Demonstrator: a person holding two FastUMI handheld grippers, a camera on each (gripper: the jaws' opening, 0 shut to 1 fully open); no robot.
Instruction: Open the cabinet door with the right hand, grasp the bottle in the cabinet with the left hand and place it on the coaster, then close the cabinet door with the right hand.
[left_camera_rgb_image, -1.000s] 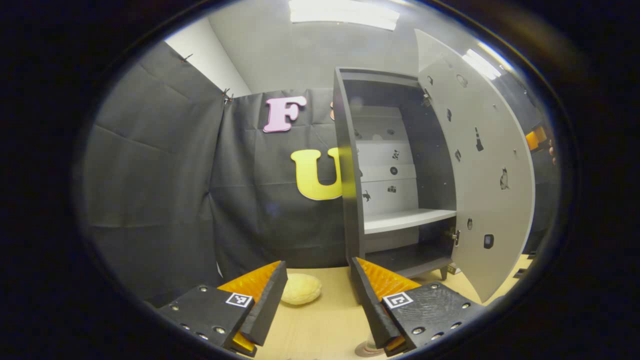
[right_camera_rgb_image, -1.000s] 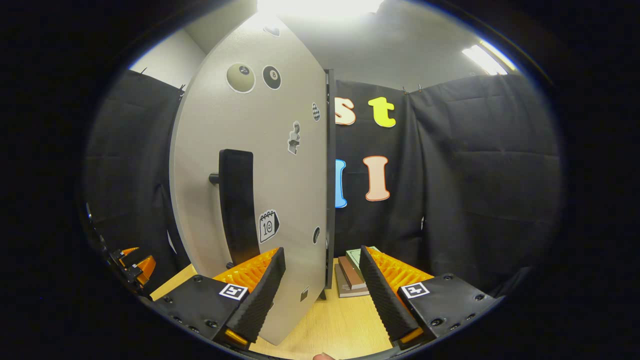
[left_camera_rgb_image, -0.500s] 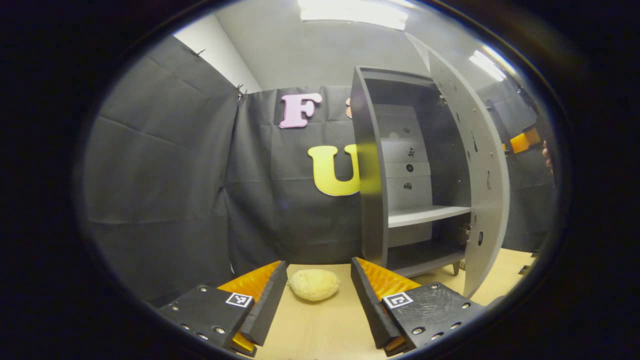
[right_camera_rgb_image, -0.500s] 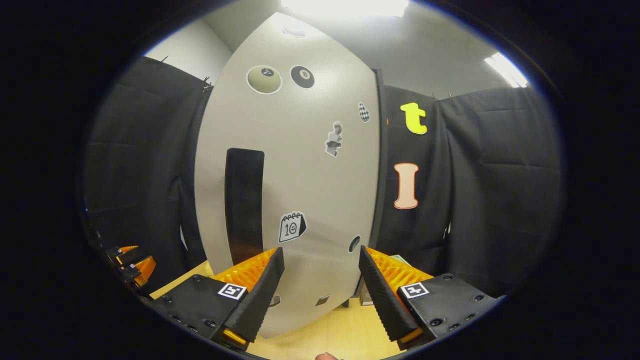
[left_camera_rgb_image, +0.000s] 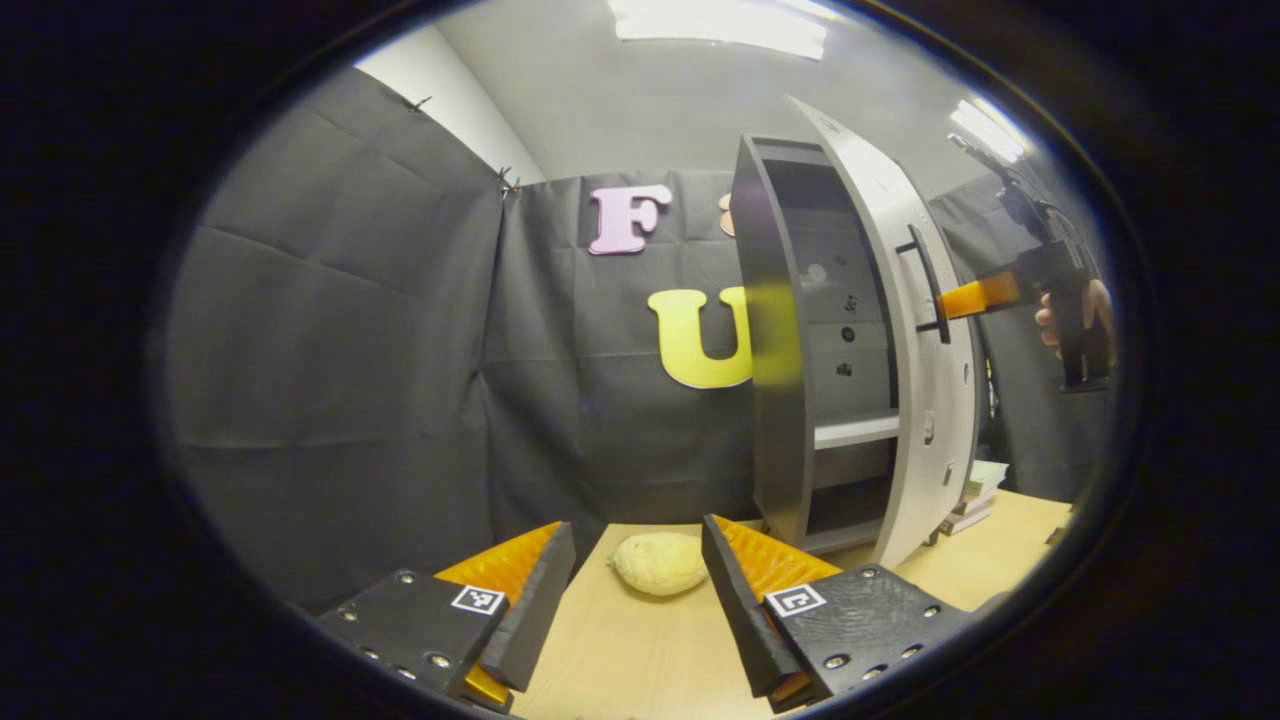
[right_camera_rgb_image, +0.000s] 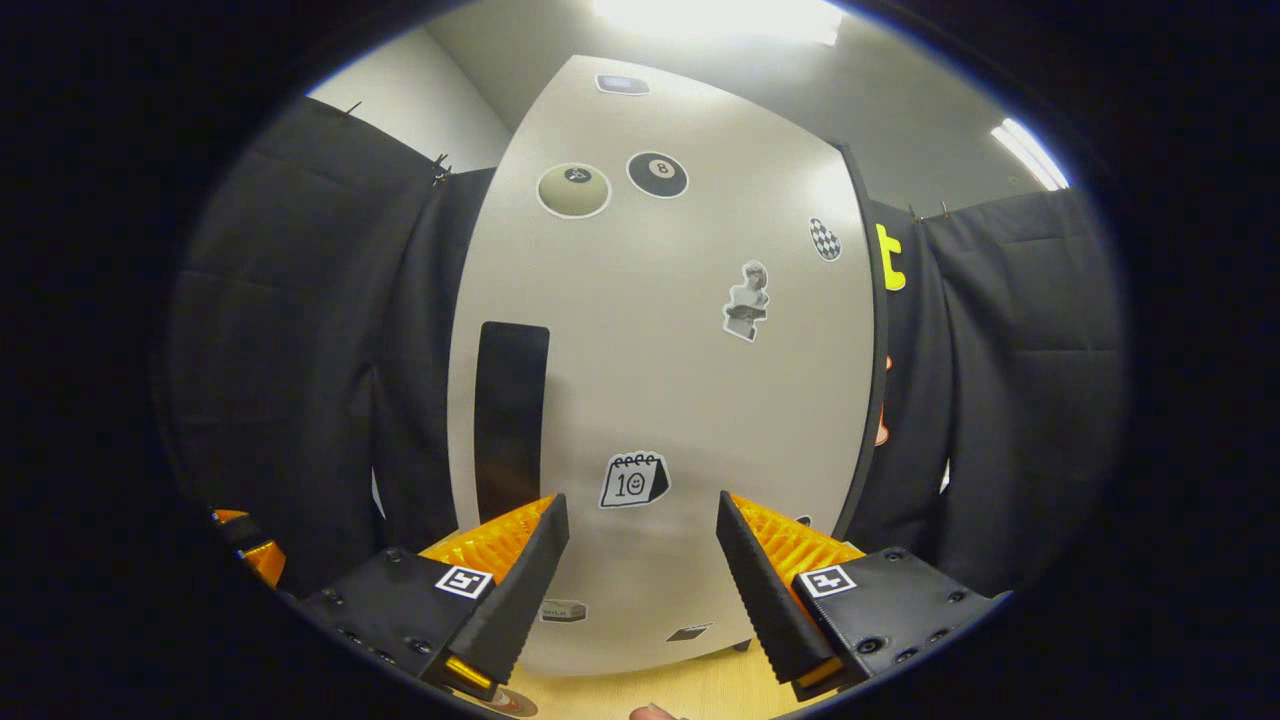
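The grey cabinet (left_camera_rgb_image: 775, 330) stands at the right in the left gripper view, its door (left_camera_rgb_image: 905, 330) swung nearly shut, leaving a narrow gap onto the shelves. In that view my right gripper (left_camera_rgb_image: 975, 297), held by a hand (left_camera_rgb_image: 1085, 315), reaches the door beside the black handle (left_camera_rgb_image: 928, 285). In the right gripper view the sticker-covered door (right_camera_rgb_image: 680, 350) looms close, handle (right_camera_rgb_image: 512, 410) at left, and my right gripper (right_camera_rgb_image: 640, 505) is open right in front of it. My left gripper (left_camera_rgb_image: 635, 530) hangs open over the table with nothing between its fingers. A brownish round disc (right_camera_rgb_image: 505, 703), perhaps the coaster, peeks in below.
A pale yellow lumpy object (left_camera_rgb_image: 660, 563) lies on the wooden table (left_camera_rgb_image: 620, 660) just ahead of my left gripper. A stack of books (left_camera_rgb_image: 975, 490) sits right of the cabinet. Black cloth walls close in behind. My left gripper (right_camera_rgb_image: 245, 545) shows at far left.
The door has swung from wide open to almost shut, with my right gripper following its outer face. My left gripper has drawn away to the left of the cabinet.
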